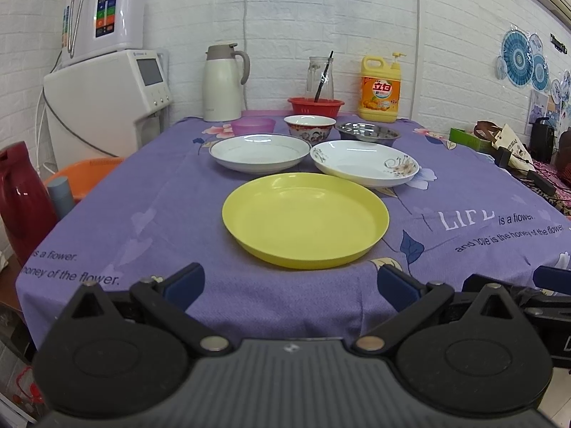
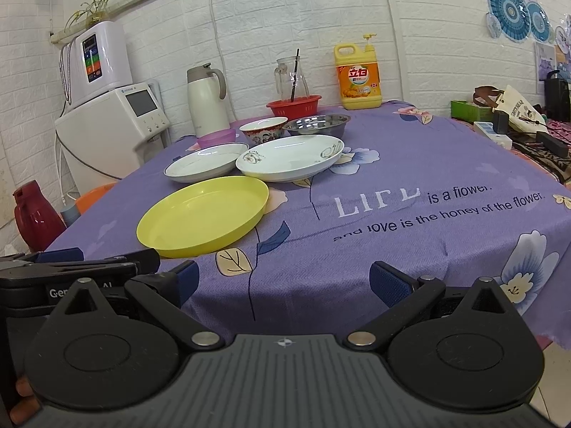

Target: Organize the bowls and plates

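A yellow plate (image 1: 305,219) (image 2: 203,219) lies nearest on the purple tablecloth. Behind it lie a white plate with a grey rim (image 1: 259,151) (image 2: 205,162) and a white plate with a flower print (image 1: 364,164) (image 2: 291,157). Further back stand a red-patterned bowl (image 1: 309,126) (image 2: 263,129), a steel bowl (image 1: 367,132) (image 2: 317,124) and a small purple bowl (image 1: 254,125) (image 2: 216,138). My left gripper (image 1: 291,283) is open and empty at the table's front edge, before the yellow plate. My right gripper (image 2: 283,280) is open and empty, right of the yellow plate.
At the back stand a white thermos jug (image 1: 222,83), a red basket (image 1: 316,105) holding a glass pitcher, and a yellow detergent bottle (image 1: 380,89). White appliances (image 1: 107,107) stand left of the table. A red flask (image 1: 21,199) and orange stool are at the left. Clutter lies at the right (image 2: 517,121).
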A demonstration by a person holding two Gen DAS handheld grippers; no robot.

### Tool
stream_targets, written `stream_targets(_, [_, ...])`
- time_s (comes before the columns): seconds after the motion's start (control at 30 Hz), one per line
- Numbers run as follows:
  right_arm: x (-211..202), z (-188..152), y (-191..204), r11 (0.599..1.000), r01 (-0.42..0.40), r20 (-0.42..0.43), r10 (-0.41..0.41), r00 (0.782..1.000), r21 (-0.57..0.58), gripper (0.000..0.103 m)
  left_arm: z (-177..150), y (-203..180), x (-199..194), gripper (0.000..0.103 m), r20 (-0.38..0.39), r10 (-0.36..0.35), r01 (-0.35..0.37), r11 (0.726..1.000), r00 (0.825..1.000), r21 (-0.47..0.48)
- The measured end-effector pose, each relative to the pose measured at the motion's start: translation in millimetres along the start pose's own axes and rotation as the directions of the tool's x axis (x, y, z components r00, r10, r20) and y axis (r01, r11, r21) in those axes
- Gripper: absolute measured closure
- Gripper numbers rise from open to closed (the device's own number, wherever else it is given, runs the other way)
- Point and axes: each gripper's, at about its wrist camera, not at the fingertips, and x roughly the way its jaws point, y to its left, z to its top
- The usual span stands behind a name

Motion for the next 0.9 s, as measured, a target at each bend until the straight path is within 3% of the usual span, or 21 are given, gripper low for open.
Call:
stream_targets(0.43, [15,-5,-2,1.000,-0.007,-0.031,0.008,0.999,0.018,0.000,17,5,22,0.000,0.007,0.037,-0.037,0.999,0.999,0.018])
stream_targets(0.7, [24,28,3,1.000,-0.003,-0.010,0.003,1.000,-0.023,0.000,42,14,36,0.000,-0.001,0.023,-0.023,1.000,1.000,-0.002])
stream_targets(0.9, [62,55,15,0.997,-0.023,-0.015,0.022,1.000,-0.076,0.000,60,39,66,0.000,-0.059,-0.004,0.000,0.998,0.998,-0.061])
